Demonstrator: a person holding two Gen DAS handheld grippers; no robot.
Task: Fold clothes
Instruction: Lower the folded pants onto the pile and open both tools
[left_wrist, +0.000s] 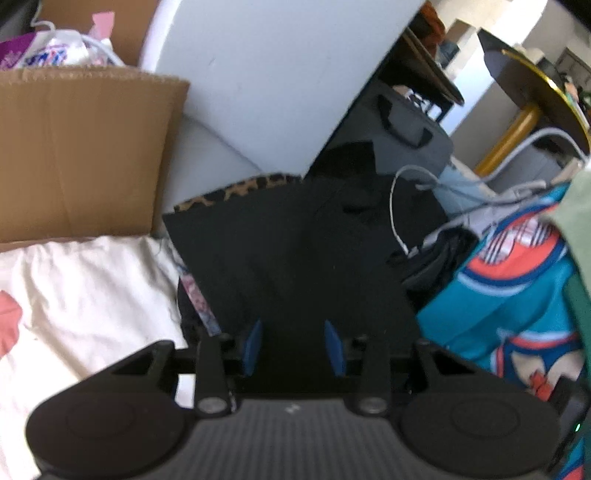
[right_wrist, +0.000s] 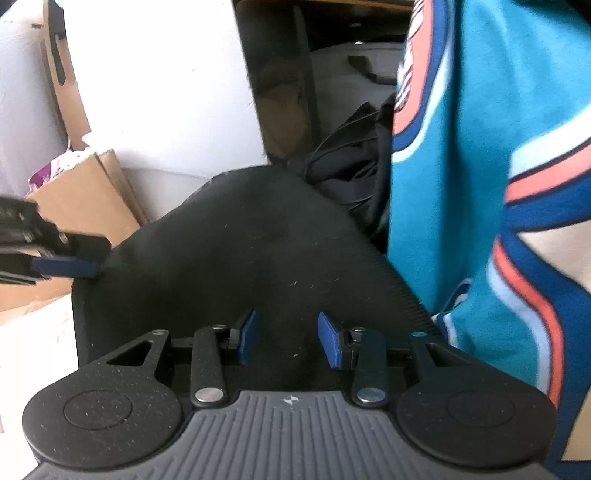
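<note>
A black garment (left_wrist: 295, 258) lies folded flat on the bed, with a leopard-print edge (left_wrist: 240, 190) showing at its far side. My left gripper (left_wrist: 293, 345) hovers over its near edge, blue pads apart with only the black cloth showing in the gap. In the right wrist view the same black garment (right_wrist: 240, 251) bulges up ahead of my right gripper (right_wrist: 289, 338), whose pads also stand apart. One blue finger (right_wrist: 66, 266) of the left gripper touches the garment's left edge there. A teal, orange and blue printed garment (right_wrist: 461, 166) hangs close on the right.
A cardboard box (left_wrist: 81, 155) stands at the left on a white sheet (left_wrist: 85, 288). A dark bag (left_wrist: 406, 144), white cables (left_wrist: 399, 206) and crumpled dark clothes lie beyond the garment. The teal garment (left_wrist: 509, 295) fills the right side. A gold-rimmed table (left_wrist: 546, 96) is far right.
</note>
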